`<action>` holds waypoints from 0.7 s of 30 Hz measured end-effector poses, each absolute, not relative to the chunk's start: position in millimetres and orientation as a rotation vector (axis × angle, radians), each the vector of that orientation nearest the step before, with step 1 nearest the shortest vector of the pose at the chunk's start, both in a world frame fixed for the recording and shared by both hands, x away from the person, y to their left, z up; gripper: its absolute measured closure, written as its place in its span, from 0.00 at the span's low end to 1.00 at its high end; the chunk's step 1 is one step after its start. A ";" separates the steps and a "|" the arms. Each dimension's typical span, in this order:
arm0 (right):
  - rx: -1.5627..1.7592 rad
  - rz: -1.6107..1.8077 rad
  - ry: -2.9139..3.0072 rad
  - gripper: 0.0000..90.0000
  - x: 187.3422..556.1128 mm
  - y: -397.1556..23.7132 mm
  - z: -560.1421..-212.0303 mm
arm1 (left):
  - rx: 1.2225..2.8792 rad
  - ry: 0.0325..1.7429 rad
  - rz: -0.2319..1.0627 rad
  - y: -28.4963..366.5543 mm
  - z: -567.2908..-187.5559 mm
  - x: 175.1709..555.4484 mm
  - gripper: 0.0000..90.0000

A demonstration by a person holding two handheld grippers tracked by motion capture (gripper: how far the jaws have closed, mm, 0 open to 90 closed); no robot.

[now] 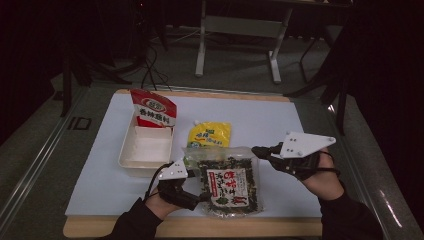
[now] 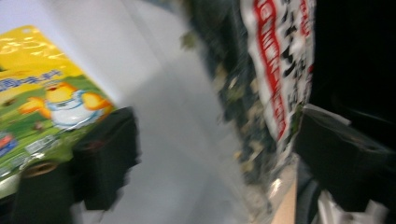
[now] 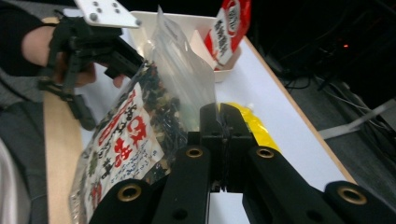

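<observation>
1. The white table point(image 1: 280, 120) carried the whole job, with a white tray point(image 1: 146, 148) toward its left and a red packet point(image 1: 151, 107) standing upright at the tray's far end.
2. The clear seaweed bag point(image 1: 227, 180) sat near the table's front edge, between the 2 grippers, its long axis running from the near edge toward the far side; a yellow pouch point(image 1: 210, 134) lay just behind it.
3. The right gripper point(image 3: 223, 122) had its jaws pressed together on the bag's clear upper right corner and held that corner up (the film was pulled taut there).
4. The left gripper point(image 1: 199, 189) stood at the bag's left edge, jaws apart, 1 each side of that edge and not yet pinching it.
5. The tray lay behind and left of the bag, so the left hand was nearer it; I judged the bag would have to travel that way.
</observation>
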State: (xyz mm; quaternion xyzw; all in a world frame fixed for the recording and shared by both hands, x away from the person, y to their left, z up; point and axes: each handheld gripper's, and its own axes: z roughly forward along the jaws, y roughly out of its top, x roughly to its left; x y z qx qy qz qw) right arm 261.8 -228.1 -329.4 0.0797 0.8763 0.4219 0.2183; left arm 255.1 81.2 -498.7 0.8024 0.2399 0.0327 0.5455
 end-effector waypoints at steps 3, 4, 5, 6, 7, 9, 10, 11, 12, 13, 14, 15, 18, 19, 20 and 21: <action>0.209 1.172 2.431 1.00 260.0 -225.9 -328.2 | 1.884 0.504 0.013 81.1 -499.4 255.4 0.34; 0.203 1.171 2.429 1.00 259.2 -224.8 -327.5 | 1.873 0.486 -0.008 81.4 -499.1 255.3 0.38; 0.193 1.172 2.434 1.00 257.3 -223.0 -325.5 | 1.868 0.462 -0.028 81.9 -498.4 255.8 0.54; 0.191 1.174 2.431 1.00 256.3 -222.4 -324.4 | 1.862 0.458 -0.025 81.9 -497.3 254.9 0.56; 0.189 1.173 2.428 1.00 255.6 -222.2 -323.0 | 1.858 0.433 -0.056 82.5 -494.9 254.0 0.63; 0.190 1.174 2.424 1.00 254.8 -222.9 -320.5 | 1.855 0.421 -0.057 82.9 -492.6 252.3 0.72; 0.190 1.174 2.424 1.00 254.8 -222.9 -320.5 | 1.857 0.402 -0.067 83.0 -490.3 250.6 0.72; 0.193 1.170 2.423 1.00 254.9 -223.4 -319.8 | 1.863 0.390 -0.058 82.7 -488.5 248.7 0.78; 0.200 1.175 2.418 1.00 255.7 -225.0 -319.0 | 1.870 0.385 -0.048 81.9 -486.0 245.8 0.82; 0.202 1.179 2.421 1.00 256.7 -226.3 -318.6 | 1.880 0.371 -0.050 80.7 -481.0 241.5 0.83; 0.202 1.179 2.421 1.00 256.7 -226.3 -318.6 | 1.880 0.371 -0.050 80.7 -481.0 241.5 0.84; 0.214 1.195 2.413 1.00 258.0 -229.0 -318.5 | 1.887 0.364 -0.039 80.5 -477.9 240.2 0.85; 0.219 1.217 2.411 1.00 259.1 -230.9 -317.9 | 1.895 0.365 -0.039 81.3 -471.8 238.7 0.85; 0.223 1.251 2.412 0.99 260.9 -233.6 -316.6 | 1.895 0.366 -0.054 81.6 -469.7 238.6 0.86; 0.227 1.261 2.407 0.99 261.5 -234.2 -316.3 | 1.892 0.368 -0.064 81.7 -467.9 238.5 0.86; 0.227 1.261 2.407 0.99 261.5 -234.2 -316.3 | 1.893 0.376 -0.063 81.6 -465.5 237.8 0.86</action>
